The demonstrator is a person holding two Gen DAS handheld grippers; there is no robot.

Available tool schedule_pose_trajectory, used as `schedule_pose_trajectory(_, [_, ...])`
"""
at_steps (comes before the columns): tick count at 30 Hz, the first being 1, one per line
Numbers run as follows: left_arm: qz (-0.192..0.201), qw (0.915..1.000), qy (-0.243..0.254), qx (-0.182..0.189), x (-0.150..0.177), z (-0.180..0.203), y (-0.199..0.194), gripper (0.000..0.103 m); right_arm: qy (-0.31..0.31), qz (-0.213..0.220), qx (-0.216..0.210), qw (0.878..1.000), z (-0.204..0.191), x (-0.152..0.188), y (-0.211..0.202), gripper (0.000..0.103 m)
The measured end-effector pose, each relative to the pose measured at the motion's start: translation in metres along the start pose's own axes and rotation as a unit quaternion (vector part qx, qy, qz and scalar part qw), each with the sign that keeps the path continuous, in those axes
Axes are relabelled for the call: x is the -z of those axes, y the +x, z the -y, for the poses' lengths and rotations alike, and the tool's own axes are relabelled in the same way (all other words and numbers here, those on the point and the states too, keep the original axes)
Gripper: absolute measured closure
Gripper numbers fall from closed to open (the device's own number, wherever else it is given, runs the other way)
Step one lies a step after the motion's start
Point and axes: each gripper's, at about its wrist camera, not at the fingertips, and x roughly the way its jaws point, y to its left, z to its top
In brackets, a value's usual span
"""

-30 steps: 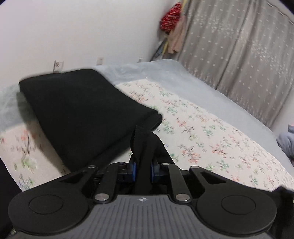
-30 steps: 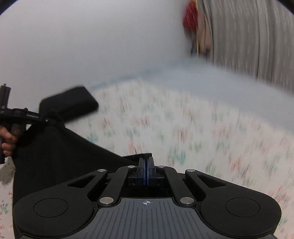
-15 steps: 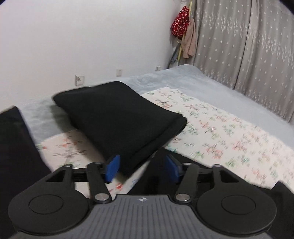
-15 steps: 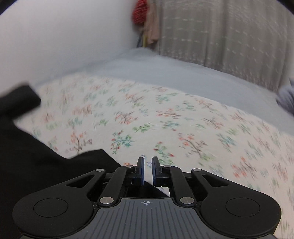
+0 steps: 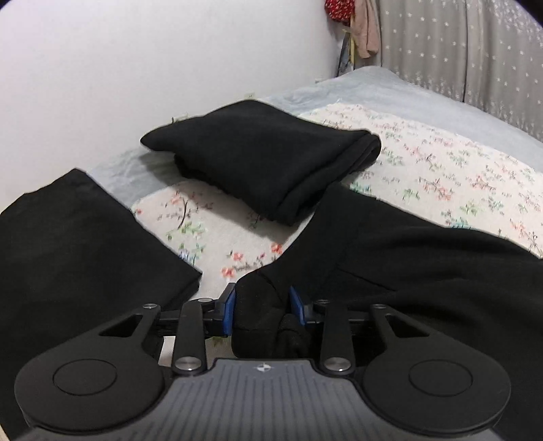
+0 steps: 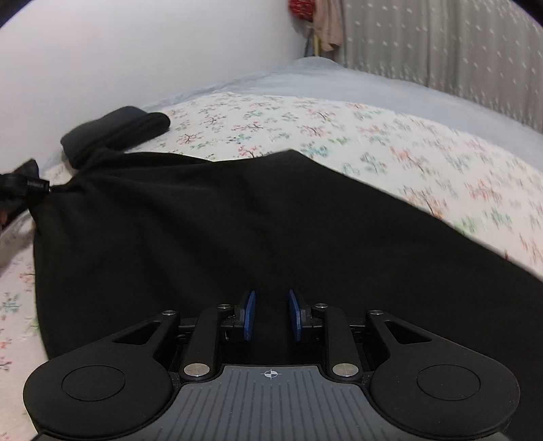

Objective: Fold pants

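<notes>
Now pants (image 5: 424, 268) bunched between left fingers (image 5: 228, 307) — right fingers (image 6: 249, 313) wider.

The pants (image 5: 424, 271) are matt black cloth, soft and lightly creased. The bed (image 6: 339, 135) wears a nubby floral cotton cover. Both tongs (image 5: 261, 307) (image 6: 271, 313) are matt black plastic with blue pads (image 6: 250, 315) and shiny metal rivets.

Place: a home bedroom.
Bed: floral bedspread (image 5: 441, 176) over a pale blue sheet (image 6: 339, 81), spread ahead of both tongs.
Curtain: grey, star-dotted (image 5: 475, 44), far right.
Hanging clothes: red and beige garments (image 5: 356, 20) in the far corner.
Wall: plain white (image 5: 135, 51), with sockets low down.
</notes>
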Motion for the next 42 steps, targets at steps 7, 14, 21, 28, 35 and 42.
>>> schedule_pose_trajectory(7, [0.004, 0.9997, -0.013, -0.021, 0.003, -0.009, -0.015, 0.051, -0.035, -0.009, 0.002, 0.999, -0.022, 0.023, -0.02, 0.079])
schedule_pose_trajectory(14, [0.093, 0.9941, -0.028, -0.047, -0.026, -0.006, -0.074, 0.041, -0.045, -0.05, -0.034, 0.997, -0.009, 0.022, -0.036, 0.077])
schedule_pose_trajectory(21, [-0.044, 0.9926, 0.052, 0.1, 0.013, 0.044, -0.031, 0.042, 0.035, -0.027, 0.019, 0.999, 0.054, 0.04, -0.048, 0.053])
schedule_pose_trajectory(28, [-0.049, 0.992, 0.074, 0.09, 0.023, 0.043, -0.024, 0.042, 0.073, -0.054, 0.142, 0.986, 0.149, 0.055, -0.076, 0.033])
schedule_pose_trajectory(35, [-0.059, 0.9917, 0.088, 0.073, 0.021, 0.045, -0.031, 0.041, 0.22, -0.075, 0.248, 0.941, 0.272, 0.096, -0.134, 0.03])
schedule_pose_trajectory(42, [0.002, 0.9954, 0.091, 0.029, -0.009, 0.071, -0.091, 0.039, 0.367, 0.01, 0.282, 0.886, 0.33, 0.125, -0.19, 0.03])
